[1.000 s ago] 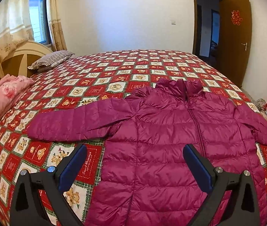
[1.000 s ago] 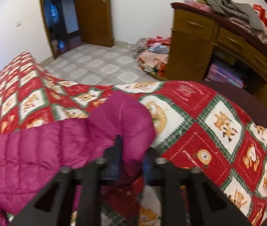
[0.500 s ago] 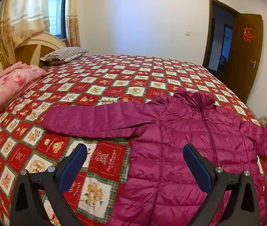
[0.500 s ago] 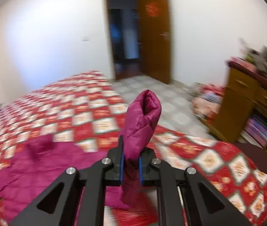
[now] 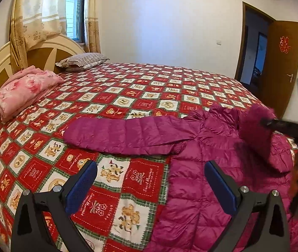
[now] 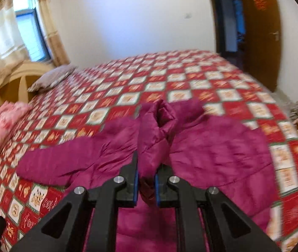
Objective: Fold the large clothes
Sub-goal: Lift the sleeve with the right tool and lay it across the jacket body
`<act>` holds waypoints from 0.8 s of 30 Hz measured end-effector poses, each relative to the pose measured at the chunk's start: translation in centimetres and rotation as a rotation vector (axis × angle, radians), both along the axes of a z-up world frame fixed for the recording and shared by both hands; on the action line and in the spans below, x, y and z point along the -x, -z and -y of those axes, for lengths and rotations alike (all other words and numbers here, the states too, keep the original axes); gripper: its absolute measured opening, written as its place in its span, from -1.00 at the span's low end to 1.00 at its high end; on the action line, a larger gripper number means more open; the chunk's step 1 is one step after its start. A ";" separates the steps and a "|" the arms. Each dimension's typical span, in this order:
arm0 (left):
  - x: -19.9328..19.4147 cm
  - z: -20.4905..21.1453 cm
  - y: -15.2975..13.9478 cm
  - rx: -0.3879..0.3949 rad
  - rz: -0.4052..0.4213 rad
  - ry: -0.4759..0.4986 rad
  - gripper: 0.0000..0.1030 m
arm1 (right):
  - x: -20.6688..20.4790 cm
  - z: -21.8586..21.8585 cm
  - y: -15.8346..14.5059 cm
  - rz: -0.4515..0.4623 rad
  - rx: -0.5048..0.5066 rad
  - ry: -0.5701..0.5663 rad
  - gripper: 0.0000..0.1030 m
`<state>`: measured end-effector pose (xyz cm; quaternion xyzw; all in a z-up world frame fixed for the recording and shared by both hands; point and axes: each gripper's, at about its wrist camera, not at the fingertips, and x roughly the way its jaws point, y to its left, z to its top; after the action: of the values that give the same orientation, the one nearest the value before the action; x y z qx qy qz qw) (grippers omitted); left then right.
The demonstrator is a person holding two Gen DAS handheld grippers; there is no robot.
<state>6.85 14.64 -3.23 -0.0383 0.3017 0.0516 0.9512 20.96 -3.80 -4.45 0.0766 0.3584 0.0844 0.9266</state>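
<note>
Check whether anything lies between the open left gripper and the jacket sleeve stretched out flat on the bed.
Nothing visible does. Only bare red patchwork bedspread separates the left gripper from the outstretched sleeve of the magenta quilted puffer jacket.

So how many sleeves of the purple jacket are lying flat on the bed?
1. The left-hand sleeve lies stretched out on the quilt; the other sleeve is lifted, pinched by the right gripper.

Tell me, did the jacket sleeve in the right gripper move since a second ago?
Yes. The sleeve, clamped in the right gripper, lay by the bed's edge near the floor; now it is lifted over the jacket's body, toward the headboard.
</note>
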 end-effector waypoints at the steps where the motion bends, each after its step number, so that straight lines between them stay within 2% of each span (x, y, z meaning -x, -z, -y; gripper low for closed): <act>1: -0.2 -0.1 0.2 -0.001 -0.003 -0.001 0.98 | -0.3 -0.9 1.1 -0.011 0.002 -0.015 -0.74; 4: -0.8 -0.4 0.7 -0.007 -0.015 0.001 0.98 | -1.6 -2.3 2.7 -0.044 -0.013 -0.065 -0.73; 6: -1.3 -0.5 1.0 -0.012 -0.023 -0.002 0.98 | -2.0 -3.0 3.8 -0.062 -0.040 -0.106 -0.57; 7: -1.6 -0.5 1.1 -0.013 -0.029 0.000 0.98 | -1.9 -3.0 4.0 -0.066 -0.053 -0.116 -0.37; 8: -1.9 -0.5 1.2 -0.015 -0.033 0.003 0.98 | -1.4 -2.6 3.5 -0.057 -0.083 -0.133 -0.10; 10: -2.6 0.0 1.3 -0.029 -0.034 0.013 0.98 | -0.7 -1.7 1.9 0.006 -0.122 -0.126 0.19; 11: -2.9 0.4 1.4 -0.040 -0.037 0.022 0.98 | -0.2 -1.0 0.9 0.047 -0.139 -0.112 0.20; 13: -3.7 1.4 1.2 -0.060 -0.039 0.052 0.98 | 0.6 1.7 -1.1 0.117 -0.180 -0.073 0.20; 15: -4.5 2.6 0.8 -0.075 -0.031 0.072 0.98 | 1.7 5.6 -2.9 0.170 -0.151 0.022 0.13; 17: -5.9 4.5 0.4 -0.093 -0.020 0.087 0.98 | 1.7 7.7 -3.2 0.190 -0.072 0.118 -0.29; 19: -7.3 6.3 0.1 -0.107 -0.005 0.104 0.98 | 1.3 11.0 -2.6 0.157 0.004 0.217 -0.42; 21: -9.0 8.9 0.3 -0.139 0.011 0.127 0.98 | 0.9 14.6 -0.7 0.086 -0.001 0.304 -0.46; 24: -11.8 11.9 1.4 -0.185 0.017 0.136 0.98 | 0.4 17.2 2.8 -0.009 -0.018 0.373 -0.46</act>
<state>18.63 2.73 -4.60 0.0700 0.2895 0.0142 0.9545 20.60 -21.01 -7.21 0.1503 0.3413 -0.0860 0.9239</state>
